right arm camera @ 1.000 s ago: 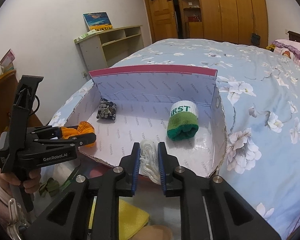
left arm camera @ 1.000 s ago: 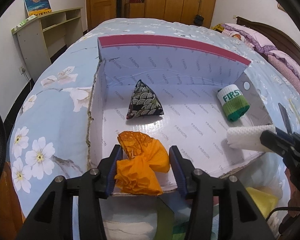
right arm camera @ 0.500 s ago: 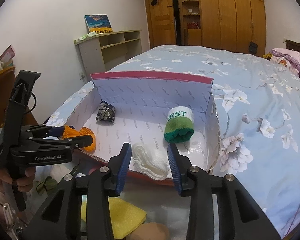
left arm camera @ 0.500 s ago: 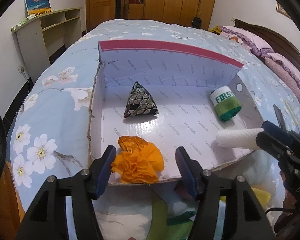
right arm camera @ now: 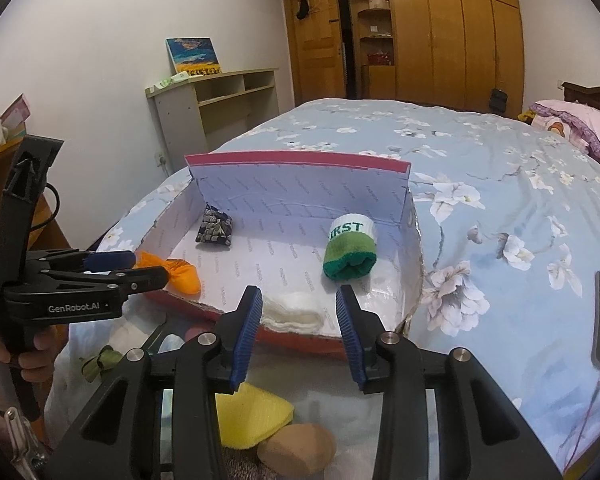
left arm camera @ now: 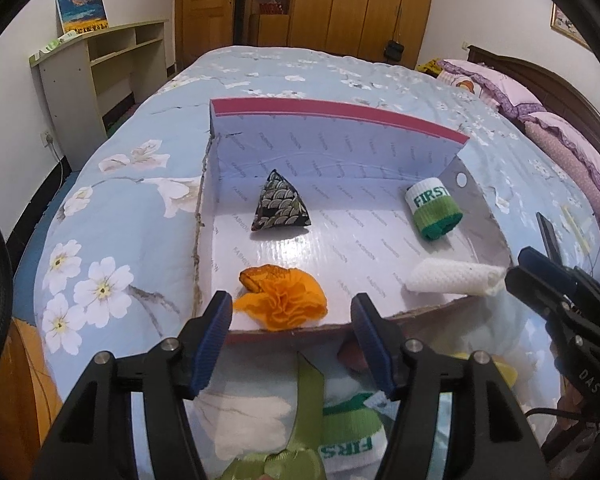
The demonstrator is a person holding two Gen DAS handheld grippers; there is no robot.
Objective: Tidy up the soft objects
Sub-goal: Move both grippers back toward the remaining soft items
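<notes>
In the lower middle of the left wrist view, the left hand-held gripper (left arm camera: 292, 320) stands wide open and empty, with the orange cloth (left arm camera: 282, 300) lying just ahead between its fingers on the box (left arm camera: 340, 152) front edge, while the right hand-held gripper (right arm camera: 298, 312), equally open and empty, faces the white roll (right arm camera: 294, 308).

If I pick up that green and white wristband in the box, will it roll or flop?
The wristband probably squashes rather than flops: it looks like thick knit holding a tube shape. Lying on its side in the box, it might roll a little if nudged. It is likely light for its size.
</notes>
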